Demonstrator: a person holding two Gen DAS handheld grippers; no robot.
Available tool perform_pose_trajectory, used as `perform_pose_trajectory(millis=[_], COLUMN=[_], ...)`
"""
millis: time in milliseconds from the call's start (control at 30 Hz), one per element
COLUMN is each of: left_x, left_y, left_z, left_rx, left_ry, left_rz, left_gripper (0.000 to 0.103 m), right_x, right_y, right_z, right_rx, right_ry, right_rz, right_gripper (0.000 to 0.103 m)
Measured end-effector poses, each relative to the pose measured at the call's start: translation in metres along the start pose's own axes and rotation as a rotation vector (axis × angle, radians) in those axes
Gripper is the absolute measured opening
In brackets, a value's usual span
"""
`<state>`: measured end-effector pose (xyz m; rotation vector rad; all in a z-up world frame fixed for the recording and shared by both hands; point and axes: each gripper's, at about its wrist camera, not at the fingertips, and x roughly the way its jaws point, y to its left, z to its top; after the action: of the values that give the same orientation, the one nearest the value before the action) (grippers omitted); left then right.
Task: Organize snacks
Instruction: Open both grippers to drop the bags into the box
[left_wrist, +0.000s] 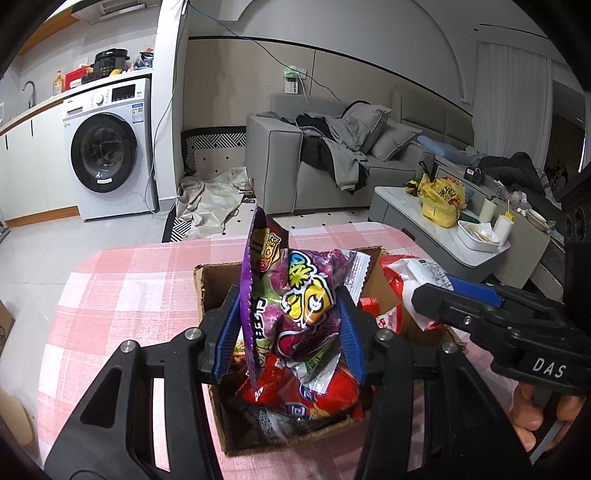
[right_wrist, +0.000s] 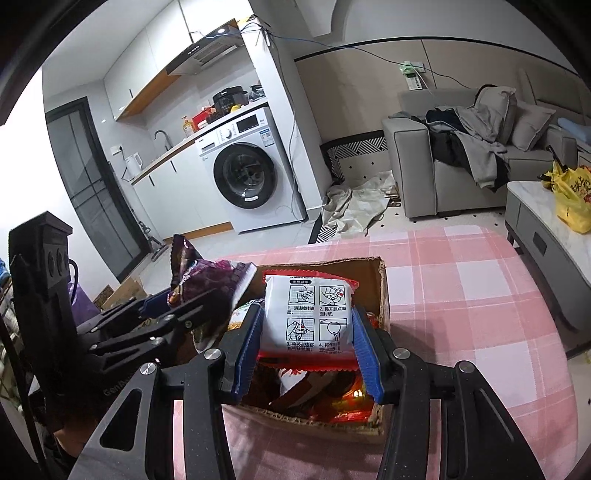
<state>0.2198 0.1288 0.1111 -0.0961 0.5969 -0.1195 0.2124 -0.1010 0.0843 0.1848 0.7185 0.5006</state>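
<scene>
Left wrist, hand-held gripper (left_wrist: 290, 325) clamps purple snack bag (left_wrist: 295, 295) (over box (left_wrist: 201, 288)) — lifted

Both wrist cameras sit close behind their own fingers, angled down and forward over the cardboard box (left_wrist: 207, 291) (right_wrist: 376, 284). Shared: box, pink checked table (left_wrist: 122, 280) (right_wrist: 461, 280), washing machine (left_wrist: 107, 147) (right_wrist: 251, 170), each other's gripper.

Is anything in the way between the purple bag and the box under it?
Nothing visible. The purple bag hangs in the left tongs right over the open box, with only other snacks lying inside below.
</scene>
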Motion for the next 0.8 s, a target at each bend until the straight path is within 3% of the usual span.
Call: perform_pose_trajectory(millis=[433, 633, 700, 767, 800], left_x=[0.054, 0.069, 0.071, 0.070, 0.068], left_y=[-0.010, -0.006, -0.006, -0.009, -0.010], left_z=[-0.006, -0.009, -0.009, -0.008, -0.009], left_rx=[0.034, -0.011, -0.008, -0.001, 0.003], left_ry=[0.034, 0.055, 0.055, 0.049, 0.045], left_rz=[0.017, 0.012, 0.015, 0.022, 0.020], left_gripper=[0.046, 0.046, 0.050, 0.065, 0.068], right_x=[0.034, 0.044, 0.044, 0.040, 0.036], right_y=[-0.004, -0.004, -0.006, -0.008, -0.009], right_z=[0.001, -0.001, -0.001, -0.001, -0.001], right_rx=[0.012, 0.010, 0.015, 0.021, 0.023], right_ry=[0.030, 0.037, 0.046, 0.041, 0.035], right_rz=[-0.016, -0.011, -0.005, -0.001, -0.007], right_gripper=[0.049, 0.051, 0.052, 0.058, 0.061])
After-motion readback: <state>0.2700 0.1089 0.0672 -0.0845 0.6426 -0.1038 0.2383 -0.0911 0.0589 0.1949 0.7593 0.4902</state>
